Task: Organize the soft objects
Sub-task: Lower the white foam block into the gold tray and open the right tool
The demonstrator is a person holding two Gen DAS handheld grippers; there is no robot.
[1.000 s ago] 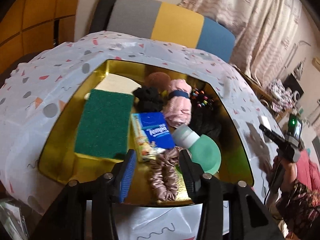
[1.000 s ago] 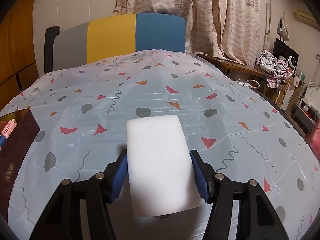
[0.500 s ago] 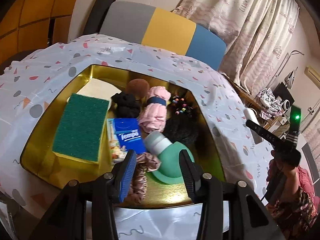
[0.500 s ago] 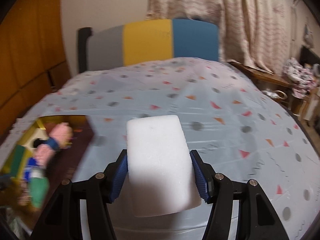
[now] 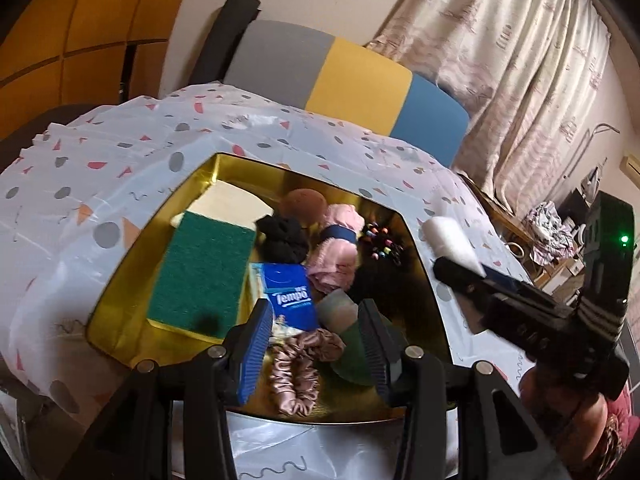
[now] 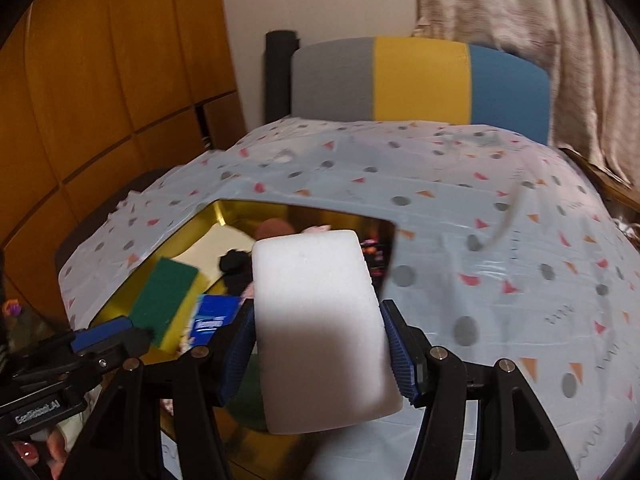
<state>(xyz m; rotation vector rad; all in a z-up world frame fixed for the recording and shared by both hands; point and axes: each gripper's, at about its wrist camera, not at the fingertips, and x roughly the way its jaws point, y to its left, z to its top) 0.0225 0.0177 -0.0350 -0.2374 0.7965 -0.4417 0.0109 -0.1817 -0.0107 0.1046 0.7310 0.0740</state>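
The right gripper (image 6: 320, 344) clamps a white sponge (image 6: 320, 320) over the tray's (image 5: 424, 264) right edge; the left gripper (image 5: 316, 336) is half open, empty.

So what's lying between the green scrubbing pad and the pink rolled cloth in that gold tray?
A blue tissue pack and a black scrunchie lie between the green scrubbing pad and the pink rolled cloth, seen in the left wrist view.

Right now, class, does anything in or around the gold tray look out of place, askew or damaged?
Only one thing is out of the gold tray: the white sponge, gripped in the right claw near its right edge. Inside, items are packed loosely, the pink scrunchie lying at the near edge. Nothing looks spilled or damaged.
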